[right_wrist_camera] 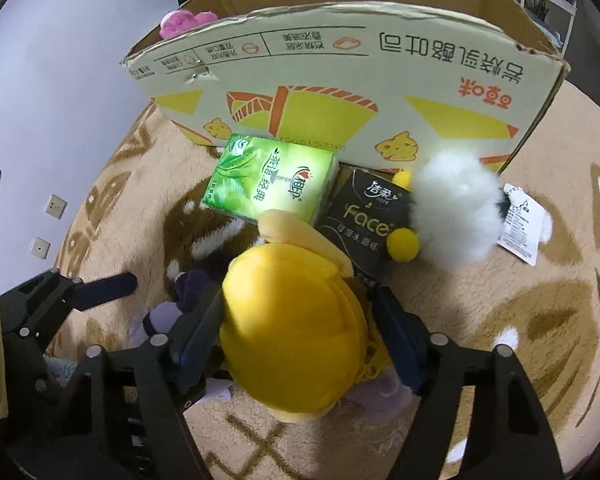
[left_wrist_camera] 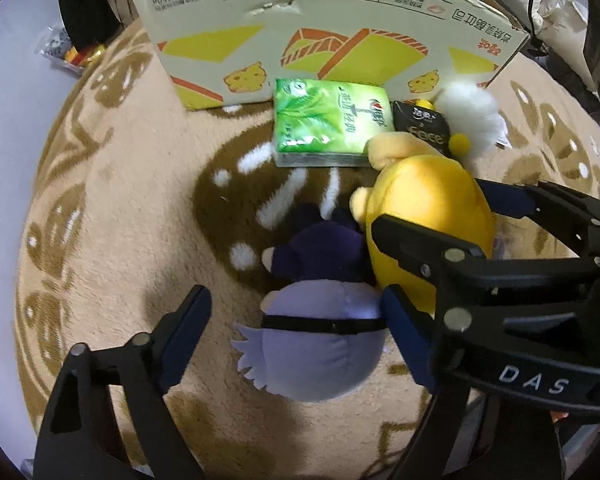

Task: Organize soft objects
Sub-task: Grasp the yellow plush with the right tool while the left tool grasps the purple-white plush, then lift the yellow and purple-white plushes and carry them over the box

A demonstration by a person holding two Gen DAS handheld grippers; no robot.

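Observation:
A lavender plush toy with a dark purple body lies on the beige rug, between the fingers of my left gripper. The right finger touches it, while the left finger stands clear of it, so that gripper is open. Just to its right lies a yellow plush toy, also seen as the yellow plush toy in the left wrist view. My right gripper is shut on it, both pads pressing its sides. Most of the lavender toy is hidden behind it in the right wrist view.
An open cardboard box stands behind the toys with a pink plush inside. In front of it lie a green tissue pack, a black tissue pack and a white fluffy toy with yellow pompoms and a paper tag.

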